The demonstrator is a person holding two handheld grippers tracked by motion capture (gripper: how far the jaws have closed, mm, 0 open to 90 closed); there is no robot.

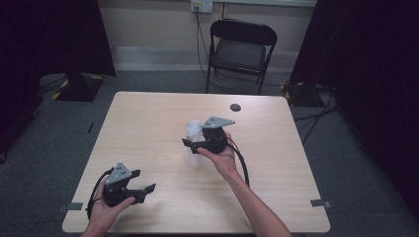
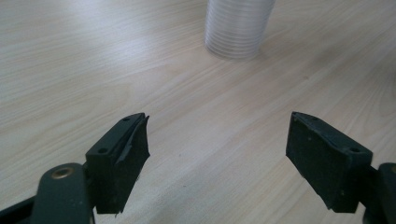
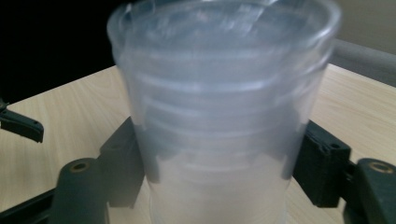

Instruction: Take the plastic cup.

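High view shows the stack of clear plastic cups (image 1: 192,144) standing upright near the middle of the counter (image 1: 148,123), with the right hand-held gripper (image 1: 190,144) around it and the left hand-held gripper (image 1: 148,190) well apart near the front edge. Left gripper view shows its jaws wide apart above bare wood, the stack farther off. Right gripper view shows the stack between both jaws, pads (image 3: 322,163) against its sides.

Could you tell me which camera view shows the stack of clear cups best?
The right gripper view: the cups fill it, nested rims visible, between that gripper's jaws. The high view shows them small and pale beside the right gripper. The left gripper view shows just the ribbed base standing on the table.
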